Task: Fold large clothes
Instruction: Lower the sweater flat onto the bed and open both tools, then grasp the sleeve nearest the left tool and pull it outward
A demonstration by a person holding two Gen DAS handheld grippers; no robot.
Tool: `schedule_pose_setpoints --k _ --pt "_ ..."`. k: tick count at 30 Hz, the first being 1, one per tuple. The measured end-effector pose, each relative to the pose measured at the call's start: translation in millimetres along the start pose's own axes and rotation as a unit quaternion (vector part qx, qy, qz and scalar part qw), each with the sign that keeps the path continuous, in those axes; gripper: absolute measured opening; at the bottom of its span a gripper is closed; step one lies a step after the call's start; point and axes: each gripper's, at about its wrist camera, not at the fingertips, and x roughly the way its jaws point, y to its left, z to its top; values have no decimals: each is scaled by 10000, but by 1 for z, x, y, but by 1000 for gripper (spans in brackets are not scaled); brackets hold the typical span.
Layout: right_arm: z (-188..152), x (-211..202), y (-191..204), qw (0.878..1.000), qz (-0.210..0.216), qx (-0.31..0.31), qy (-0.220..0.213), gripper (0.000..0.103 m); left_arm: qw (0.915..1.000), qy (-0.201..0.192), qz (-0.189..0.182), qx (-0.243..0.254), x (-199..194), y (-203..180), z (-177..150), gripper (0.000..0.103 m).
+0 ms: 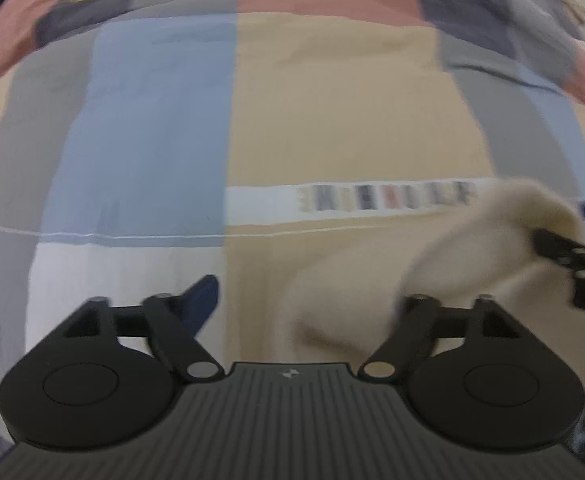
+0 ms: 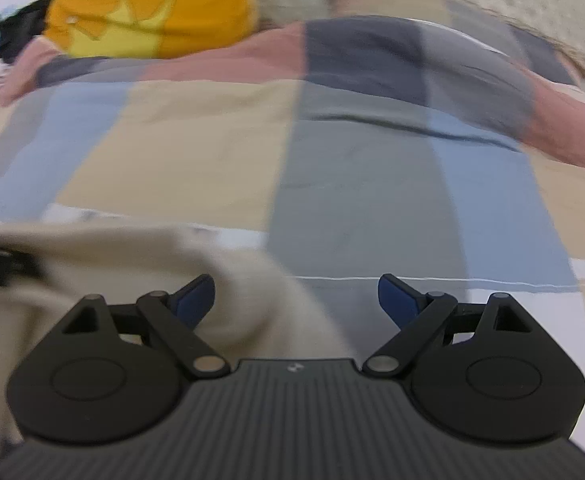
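The cream garment (image 1: pixel 472 264) lies bunched on the patchwork bedspread (image 1: pixel 332 112), spilling over the left gripper's (image 1: pixel 304 304) right side and hiding that finger completely. Only the blue-padded left fingertip (image 1: pixel 202 300) shows, so the jaws look spread wide, with soft fabric lying in the gap between them. Over at the far right edge of the left wrist view, the right gripper (image 1: pixel 572 256) pokes its black linkage against the same cloth.

From the right wrist view, the garment (image 2: pixel 152 272) sits low and left, draped around the left blue fingertip (image 2: pixel 196 300) of the right gripper (image 2: pixel 296 300). Both fingers stand well apart, nothing pinched between them. The cloth looks thick, fuzzy and rumpled. Beneath it the bedspread (image 2: pixel 352 184) shows flat blocks of blue, grey, tan and pink. A yellow-orange cushion with a crown (image 2: pixel 148 16) lies beyond. Everything is motion-blurred.
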Motion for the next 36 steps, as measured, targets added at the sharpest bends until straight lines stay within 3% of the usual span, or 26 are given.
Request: schedule_pose_setpoints --k 3,14,20,26,31,36 --pt "3 -8 15 9998 54 -214 -16 90 9998 -128 -98 150 -16 -5 -1 90" --pt "-1 -57 14 9996 48 166 -239 90 9962 -647 -567 111 -76 -18 -31 91" --pt "-15 -105 15 9975 79 371 -589 90 9935 -1027 -478 131 -124 -20 -59 91" --pt "-46 -169 31 9954 33 312 -905 90 9885 -1424 -518 26 -191 -22 -119 91" --pt "-81 -244 45 9921 77 364 -1194 90 9845 -1596 -714 -158 -259 -24 -188 91" --pt "-127 -320 64 9875 123 511 -1486 90 9801 -1844 -678 -272 -326 -27 -268 91"
